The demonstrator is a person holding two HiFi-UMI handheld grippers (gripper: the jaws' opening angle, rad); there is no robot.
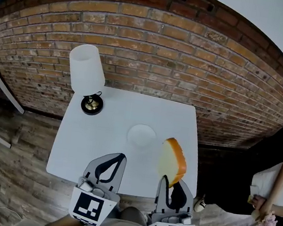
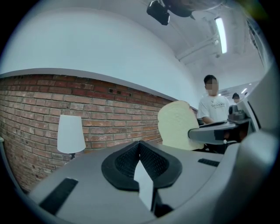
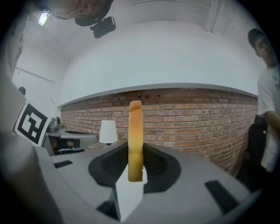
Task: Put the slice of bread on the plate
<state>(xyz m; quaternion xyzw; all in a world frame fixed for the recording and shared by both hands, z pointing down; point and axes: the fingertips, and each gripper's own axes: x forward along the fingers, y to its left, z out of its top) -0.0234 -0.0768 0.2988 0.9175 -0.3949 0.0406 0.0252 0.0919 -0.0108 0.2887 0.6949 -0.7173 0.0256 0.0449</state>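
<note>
The right gripper (image 1: pixel 165 179) grasps the slice of bread (image 1: pixel 172 160) upright by its lower edge, near the plate (image 1: pixel 141 136), likely for laying flat; the left gripper (image 1: pixel 121 157) is clenched, empty.

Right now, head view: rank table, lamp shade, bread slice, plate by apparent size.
1. table
2. lamp shade
3. bread slice
4. plate
The bread slice is raised toward the camera, so its lead over the plate is unsure.
</note>
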